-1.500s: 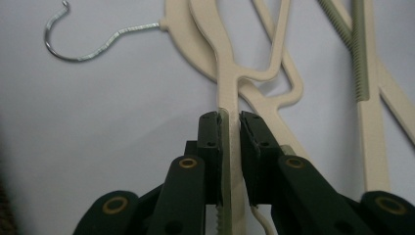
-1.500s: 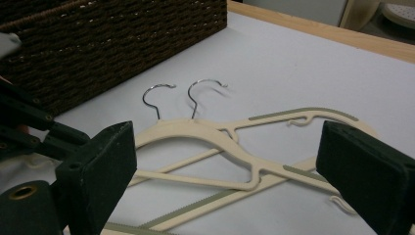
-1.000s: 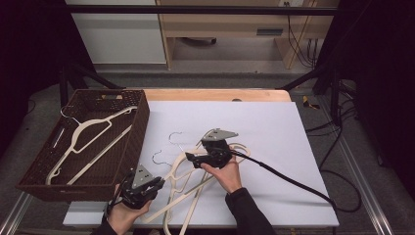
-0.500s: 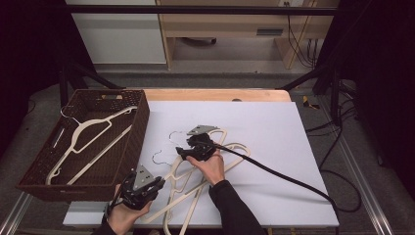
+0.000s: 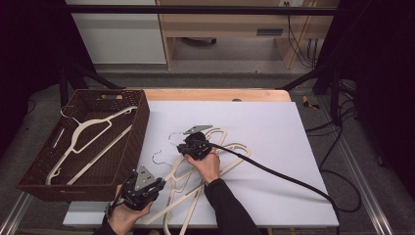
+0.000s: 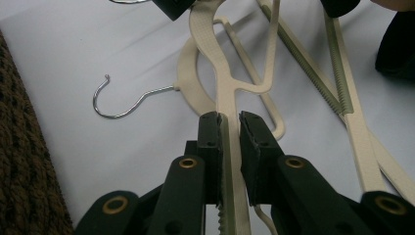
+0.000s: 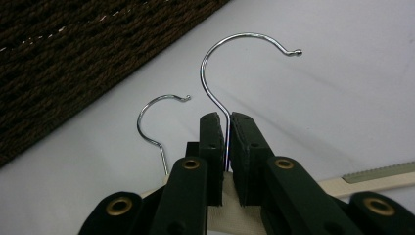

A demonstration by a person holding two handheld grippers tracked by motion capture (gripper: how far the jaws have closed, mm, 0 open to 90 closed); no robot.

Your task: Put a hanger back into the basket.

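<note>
Since a second ago our right gripper (image 5: pixel 185 146) has slid toward the brown basket (image 5: pixel 139 128) and dropped a little, and its jaws have just been closing; the right gripper view now shows them pinched on the steel stem of the upper hanger's hook (image 7: pixel 230 63), with nothing else between them. Our left gripper (image 5: pixel 155 183) has not shifted: it sits at the near corner of the basket, jaws clamped on a cream arm of that upper hanger (image 6: pixel 220 93), as the left gripper view shows.

We hold one hanger at two ends. It tops a loose pile of cream hangers (image 5: pixel 222 161) on the white counter (image 5: pixel 274 127), just beside the basket's right wall. A second hook (image 5: pixel 157 159) lies flat on the counter between our two grippers, closer still to the basket.

What the next move seems to turn on is this: the basket lies to the left of both grippers, and the held hanger's long axis runs roughly alongside that right wall, from the left gripper at the near end up to the hook at the far end. The left gripper is nearer the basket. We judge a lift and sideways carry over the wall should do, provided the hangers beneath do not snag. One hanger (image 5: pixel 80 134) already lies inside the basket.
</note>
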